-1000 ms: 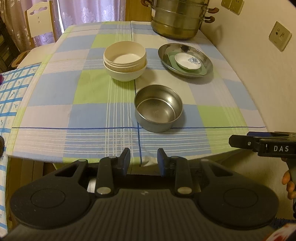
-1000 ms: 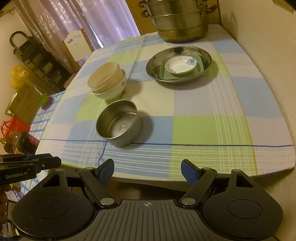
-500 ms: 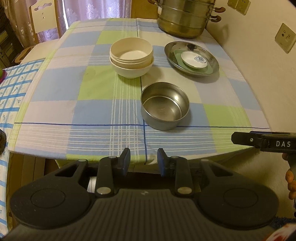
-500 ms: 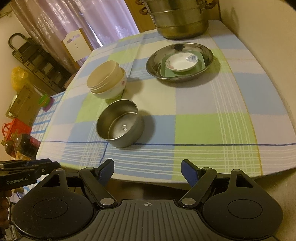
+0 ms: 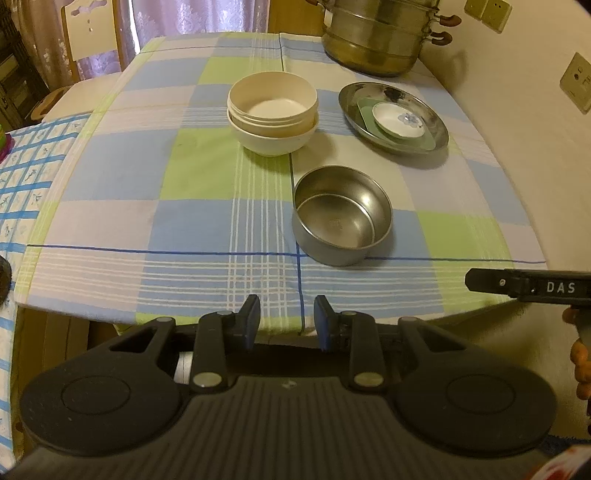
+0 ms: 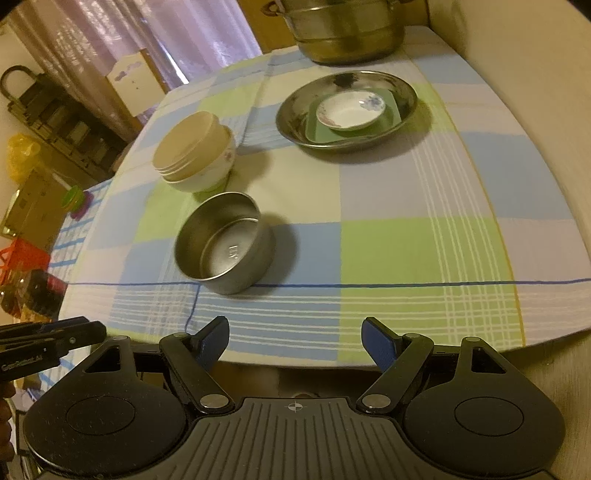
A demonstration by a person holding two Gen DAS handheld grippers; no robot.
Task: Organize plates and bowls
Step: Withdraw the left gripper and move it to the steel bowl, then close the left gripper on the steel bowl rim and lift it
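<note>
A steel bowl [image 5: 341, 216] [image 6: 225, 247] stands near the table's front edge. Behind it is a stack of cream bowls [image 5: 272, 112] [image 6: 195, 151]. At the back right a steel plate [image 5: 432, 122] [image 6: 402, 92] holds a green square dish [image 5: 365, 114] [image 6: 317, 131] with a small white flowered dish [image 5: 397, 120] [image 6: 351, 110] on top. My left gripper [image 5: 286, 319] is empty, its jaws a narrow gap apart, off the front edge. My right gripper [image 6: 295, 338] is open and empty, also off the front edge.
A big steel steamer pot [image 5: 380, 37] [image 6: 343, 29] stands at the table's back by the wall. The checked tablecloth [image 5: 147, 192] covers the table. A chair [image 5: 90, 40] and a second blue-patterned table [image 5: 22, 177] are to the left.
Both grippers have moved forward, closer to the table; the bowls and plates look larger. Nothing on the table has moved.
</note>
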